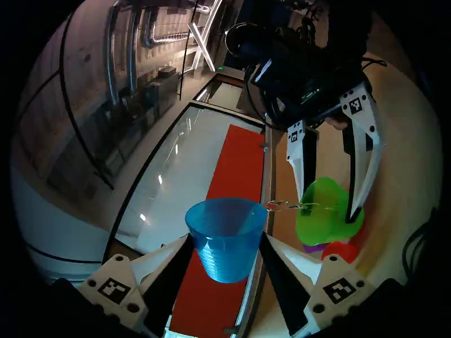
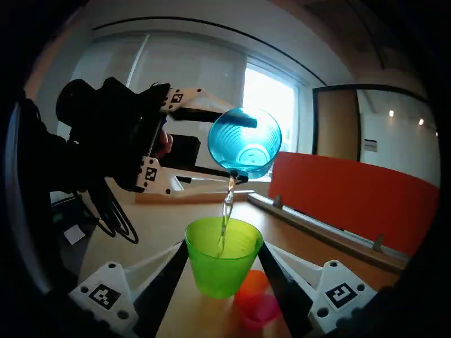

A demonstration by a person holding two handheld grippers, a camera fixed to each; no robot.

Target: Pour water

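White tool fingers (image 1: 144,263), square black markers (image 1: 114,289), black housing (image 1: 293,70)

Office setting, wooden desk (image 2: 152,225), red desk divider (image 2: 361,197), bright window (image 2: 269,104), pale roller blinds (image 2: 186,70)

A pale wooden tabletop (image 2: 163,225) runs to a red divider panel (image 2: 355,197) along its far edge. Behind, a bright window (image 2: 268,104) glares beside white blinds (image 2: 186,73). A dark-framed wooden door (image 2: 336,121) stands right, with small ceiling lights (image 2: 390,113) glowing.
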